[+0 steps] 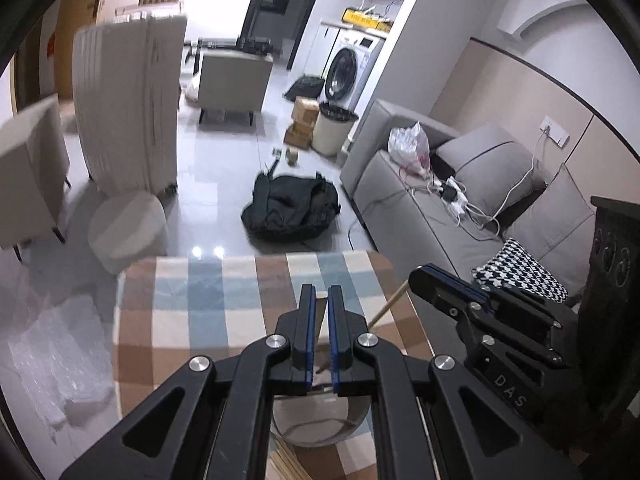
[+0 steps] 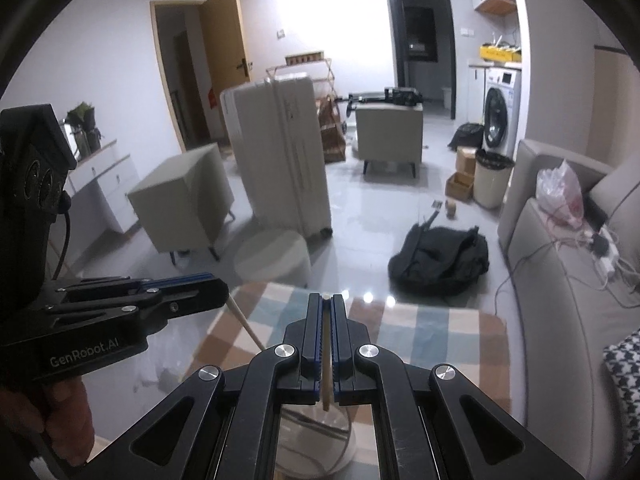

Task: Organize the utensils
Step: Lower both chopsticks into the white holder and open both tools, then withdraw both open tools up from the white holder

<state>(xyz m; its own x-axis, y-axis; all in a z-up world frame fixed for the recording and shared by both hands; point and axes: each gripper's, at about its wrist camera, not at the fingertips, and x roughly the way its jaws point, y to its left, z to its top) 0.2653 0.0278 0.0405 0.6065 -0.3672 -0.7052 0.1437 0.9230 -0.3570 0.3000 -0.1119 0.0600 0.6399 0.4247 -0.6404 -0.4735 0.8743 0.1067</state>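
Note:
My left gripper is shut on a thin wooden stick utensil and holds it above a clear glass cup on the checked tablecloth. My right gripper is shut on a second wooden stick above the same cup. In the left wrist view the right gripper stands to the right with its stick slanting down. In the right wrist view the left gripper stands to the left with its stick.
The table edge lies just past both grippers. Beyond it on the floor are a round stool, a white suitcase and a black bag. A grey sofa runs along the right. Wooden sticks lie by the cup.

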